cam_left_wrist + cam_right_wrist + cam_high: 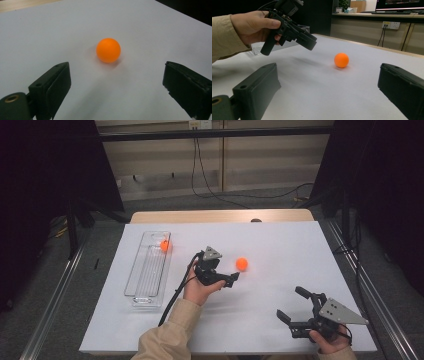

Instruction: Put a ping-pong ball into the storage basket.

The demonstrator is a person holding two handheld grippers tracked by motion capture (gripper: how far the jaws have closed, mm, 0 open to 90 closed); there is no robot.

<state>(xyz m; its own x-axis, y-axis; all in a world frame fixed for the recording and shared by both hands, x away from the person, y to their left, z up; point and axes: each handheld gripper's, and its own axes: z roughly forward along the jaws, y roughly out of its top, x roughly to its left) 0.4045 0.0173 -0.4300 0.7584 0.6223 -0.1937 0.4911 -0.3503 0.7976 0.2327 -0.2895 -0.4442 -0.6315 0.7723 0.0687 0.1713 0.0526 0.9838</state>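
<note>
My right tool (295, 307) rests near the worktop's (280, 245) near right corner, jaws wide and empty. My left tool (231, 279) hovers mid-worktop, jaws wide, just short of the orange ball (242, 264). Farther off, near the left edge, a clear tray (145, 270) holds a second orange ball (164, 245) at its far end.

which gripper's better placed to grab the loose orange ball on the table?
Left. The left gripper is open and aimed at the orange ball, which lies just beyond its jaws and centred between them in the left gripper view. The right gripper is also open but sits farther off, near the table's front edge.
</note>
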